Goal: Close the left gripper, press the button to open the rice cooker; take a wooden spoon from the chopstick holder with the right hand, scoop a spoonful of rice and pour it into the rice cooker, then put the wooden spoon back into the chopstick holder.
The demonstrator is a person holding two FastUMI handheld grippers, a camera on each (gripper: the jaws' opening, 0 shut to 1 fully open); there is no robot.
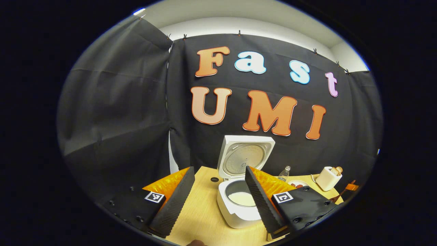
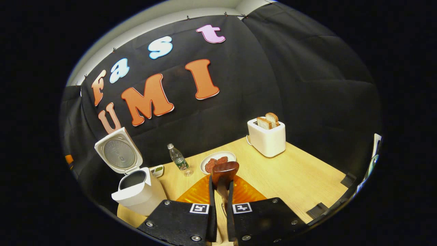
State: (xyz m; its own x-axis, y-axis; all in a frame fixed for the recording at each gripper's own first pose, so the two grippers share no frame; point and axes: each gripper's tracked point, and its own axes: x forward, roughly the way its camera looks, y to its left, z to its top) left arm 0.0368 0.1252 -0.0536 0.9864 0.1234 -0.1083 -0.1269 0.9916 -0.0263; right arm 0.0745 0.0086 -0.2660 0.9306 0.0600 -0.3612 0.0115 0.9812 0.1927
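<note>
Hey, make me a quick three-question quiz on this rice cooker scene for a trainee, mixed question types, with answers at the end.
1. True or false: the rice cooker's lid is shut.
2. Multiple choice: what is the right claw clamped on? A) the water bottle B) the wooden spoon C) a slice of bread
3. Short answer: what sits in the slots of the toaster?

Key:
1. False. The lid stands open, and the inner pot shows white contents.
2. B. Both fingers press on the spoon's handle, bowl pointing away from the camera.
3. Bread slices. The left claw is open and holds nothing.
</note>
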